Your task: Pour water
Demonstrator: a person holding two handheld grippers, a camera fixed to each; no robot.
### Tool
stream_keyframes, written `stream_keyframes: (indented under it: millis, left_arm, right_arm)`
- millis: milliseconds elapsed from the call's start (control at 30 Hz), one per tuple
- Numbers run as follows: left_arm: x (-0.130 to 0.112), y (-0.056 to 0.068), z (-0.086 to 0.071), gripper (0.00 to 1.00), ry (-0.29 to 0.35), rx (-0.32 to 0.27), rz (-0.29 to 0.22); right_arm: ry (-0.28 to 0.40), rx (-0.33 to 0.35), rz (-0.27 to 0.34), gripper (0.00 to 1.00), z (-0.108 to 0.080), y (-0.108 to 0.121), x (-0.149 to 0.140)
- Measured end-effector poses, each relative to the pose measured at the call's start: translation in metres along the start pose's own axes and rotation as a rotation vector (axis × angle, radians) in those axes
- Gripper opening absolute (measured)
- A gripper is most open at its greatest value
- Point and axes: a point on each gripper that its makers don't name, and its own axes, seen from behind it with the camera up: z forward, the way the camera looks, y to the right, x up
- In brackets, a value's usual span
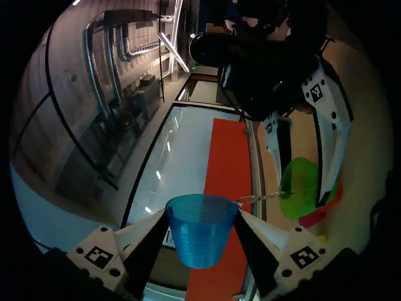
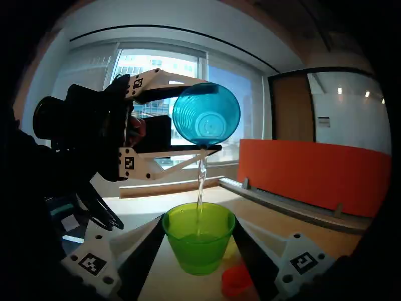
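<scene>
1. right gripper (image 2: 199, 220): jaws clamped on both sides of green cup (image 2: 199, 246), which is upright, part full and low over the table. Hold it level.
2. water stream (image 2: 201, 175): thin, landing mid-cup. Aim centre, off the rim.
3. left gripper (image 1: 202, 214): jaws pinching blue cup (image 2: 206, 114), tipped directly above green cup. Add tilt slowly.
4. red object (image 2: 235, 282) beside green cup, possibly a lid; too blurry to tell.

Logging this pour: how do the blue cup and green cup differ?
The blue cup is tipped sideways, spilling water; the green cup stands upright below, partly filled. The blue cup sits in the left hand-held gripper, the green cup in the right hand-held gripper. Both are translucent, tapered cups.
</scene>
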Motion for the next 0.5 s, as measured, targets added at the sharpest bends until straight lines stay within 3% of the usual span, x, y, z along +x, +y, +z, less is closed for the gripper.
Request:
stream_keyframes:
  millis: [500]
  left_arm:
    - [0.0038, -0.0015, 0.0027, 0.86, 0.0, 0.007, 0.084]
  right_arm:
    - [0.002, -0.004, -0.001, 0.92, -0.0006, 0.0017, 0.0006]
